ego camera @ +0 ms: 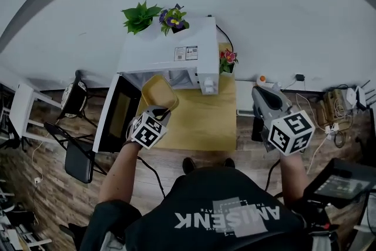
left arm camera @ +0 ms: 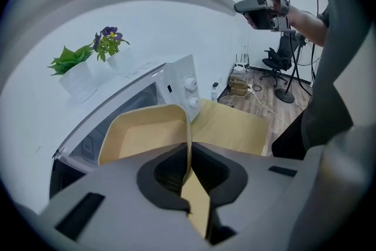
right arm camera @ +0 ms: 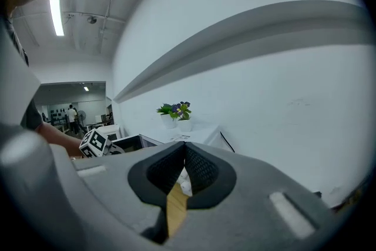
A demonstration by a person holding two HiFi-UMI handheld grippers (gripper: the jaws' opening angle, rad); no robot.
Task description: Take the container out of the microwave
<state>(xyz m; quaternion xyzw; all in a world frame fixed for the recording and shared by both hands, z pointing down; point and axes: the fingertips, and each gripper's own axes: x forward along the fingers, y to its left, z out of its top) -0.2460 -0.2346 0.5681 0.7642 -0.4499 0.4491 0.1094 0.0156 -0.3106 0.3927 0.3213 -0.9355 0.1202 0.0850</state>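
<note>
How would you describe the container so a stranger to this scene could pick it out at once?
Find the white microwave on the wooden table, its door open. Just in front of its opening, the left claw grips the rim of the container. It is an open tan tray with rounded corners, unlike the potted plants atop the microwave.

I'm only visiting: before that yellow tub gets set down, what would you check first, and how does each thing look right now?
1. Grip: left gripper is shut on the container wall: ok.
2. Container is out of the microwave: looks so, ok.
3. Door is swung wide to the left, off the path: ok.
4. Table in front is bare for a set-down: ok.
5. Right gripper is raised aside, jaws together, holding nothing: ok.
6. Container is level: tilted, not ok.
</note>
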